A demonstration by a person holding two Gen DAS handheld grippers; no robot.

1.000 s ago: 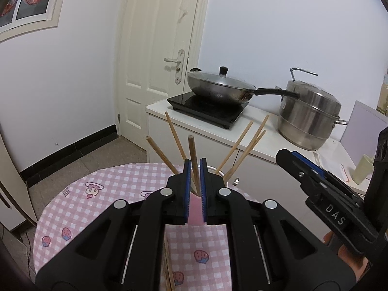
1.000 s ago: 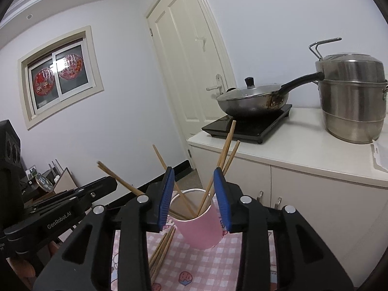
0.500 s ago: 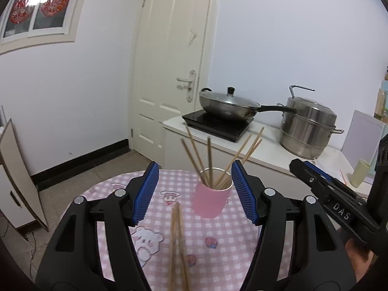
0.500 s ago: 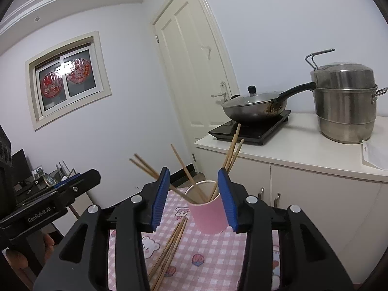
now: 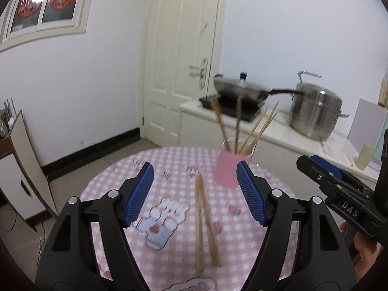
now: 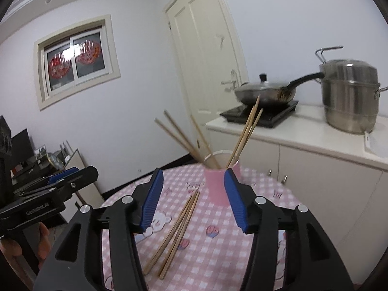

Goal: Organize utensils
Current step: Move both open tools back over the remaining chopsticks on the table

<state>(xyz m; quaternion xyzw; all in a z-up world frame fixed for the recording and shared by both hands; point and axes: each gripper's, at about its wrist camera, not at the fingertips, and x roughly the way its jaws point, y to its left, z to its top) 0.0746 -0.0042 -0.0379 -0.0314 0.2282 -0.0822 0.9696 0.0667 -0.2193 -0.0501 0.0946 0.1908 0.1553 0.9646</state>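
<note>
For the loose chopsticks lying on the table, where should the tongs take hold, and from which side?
Probably from above, at the far ends of the loose chopsticks nearest the pink cup, where they converge; the near ends splay apart. They lie flat on the checked tablecloth, so close across their width. The left tongs, jaws opening and empty, sit closest.

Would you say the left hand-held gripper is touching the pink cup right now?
Apart. In the left wrist view, the left hand-held gripper has its jaws opening with nothing between them, and the pink cup stands farther back on the table, beyond the fingertips.
</note>
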